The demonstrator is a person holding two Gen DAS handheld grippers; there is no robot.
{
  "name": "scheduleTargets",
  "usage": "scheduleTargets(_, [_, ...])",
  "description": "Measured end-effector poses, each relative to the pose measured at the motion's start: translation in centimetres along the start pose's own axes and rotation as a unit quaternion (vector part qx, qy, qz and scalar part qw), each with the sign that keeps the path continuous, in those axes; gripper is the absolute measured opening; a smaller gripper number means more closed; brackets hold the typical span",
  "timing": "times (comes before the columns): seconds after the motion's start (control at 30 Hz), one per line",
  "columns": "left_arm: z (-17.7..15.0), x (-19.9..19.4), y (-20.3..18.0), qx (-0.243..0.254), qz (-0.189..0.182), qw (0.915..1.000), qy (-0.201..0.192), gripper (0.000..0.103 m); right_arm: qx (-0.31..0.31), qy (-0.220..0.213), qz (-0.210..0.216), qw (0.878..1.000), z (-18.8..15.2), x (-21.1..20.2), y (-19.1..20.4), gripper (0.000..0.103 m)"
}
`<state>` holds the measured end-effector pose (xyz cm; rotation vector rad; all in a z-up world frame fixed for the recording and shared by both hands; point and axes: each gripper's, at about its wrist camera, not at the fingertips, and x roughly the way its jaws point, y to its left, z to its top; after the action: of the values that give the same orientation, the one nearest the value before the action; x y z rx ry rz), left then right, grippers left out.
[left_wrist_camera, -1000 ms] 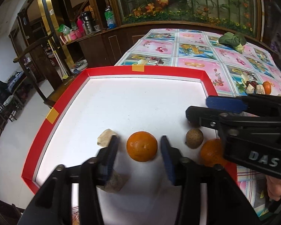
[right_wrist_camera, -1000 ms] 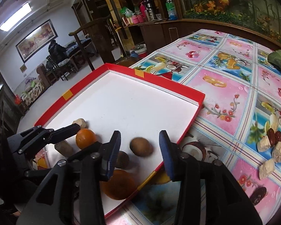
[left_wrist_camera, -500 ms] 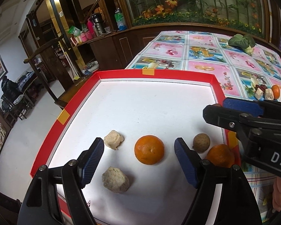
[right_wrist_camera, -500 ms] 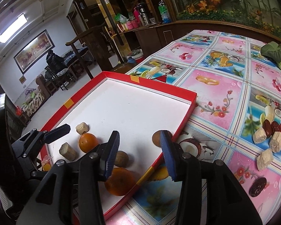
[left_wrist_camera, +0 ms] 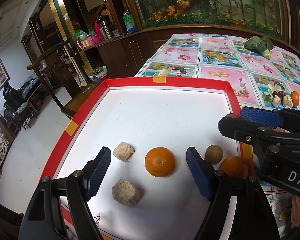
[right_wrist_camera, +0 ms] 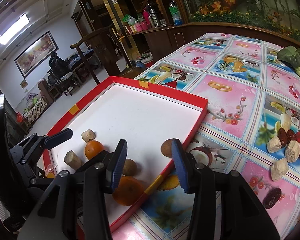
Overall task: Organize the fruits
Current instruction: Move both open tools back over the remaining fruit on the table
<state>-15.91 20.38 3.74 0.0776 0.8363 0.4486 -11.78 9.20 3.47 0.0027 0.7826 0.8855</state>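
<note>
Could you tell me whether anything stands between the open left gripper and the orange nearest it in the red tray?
Nothing visible does. The left gripper is open, and the orange lies on bare white tray floor just ahead of its fingertips. The two beige chunks sit off to the left, and the brown fruit to the right.

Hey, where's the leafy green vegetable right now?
The leafy vegetable lies on the tablecloth at the far right, well beyond the red tray.

Black hand-held gripper (left_wrist_camera: 149, 173) (blue pads)
</note>
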Motion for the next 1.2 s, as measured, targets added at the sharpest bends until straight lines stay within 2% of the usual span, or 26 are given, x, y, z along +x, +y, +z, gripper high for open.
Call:
scheduleTargets(0.17, [0.5,-0.6,-0.3,0.005,0.001,1.0,-0.006,0.077,0.011,-0.009,-0.01,1.0,0.1,-1.4,-1.5,0.049])
scheduleTargets(0.4, [1.2,-1.7,-2.2,0.02,-0.009,0.9996,-0.018,0.077,0.038,-0.037,-0.041,0.998,0.4,-5.1,-6.1,0.05])
scheduleTargets(0.63, [2.1,-3.3,-6.4,0.06,-0.048,0.9964,-0.035,0.078,0.089,-0.074,-0.094,0.989,0.5,-10.1,-13.3,0.05])
scheduleTargets(0.83, [2.6,-4.1,-10.5,0.099,-0.088,0.9904,-0.039,0.078,0.153,-0.089,-0.121,0.977,0.1,-13.6,-19.7,0.05])
scheduleTargets(1.03, [2.6,-4.2,-14.3,0.128,-0.14,0.9815,-0.026,0.078,0.164,-0.068,-0.135,0.975,-0.4,-13.8,-21.9,0.05])
scheduleTargets(1.2, [2.2,-3.6,-16.4,0.138,-0.176,0.9745,-0.008,0.078,0.118,-0.03,-0.151,0.981,-0.8,-11.7,-20.6,0.05])
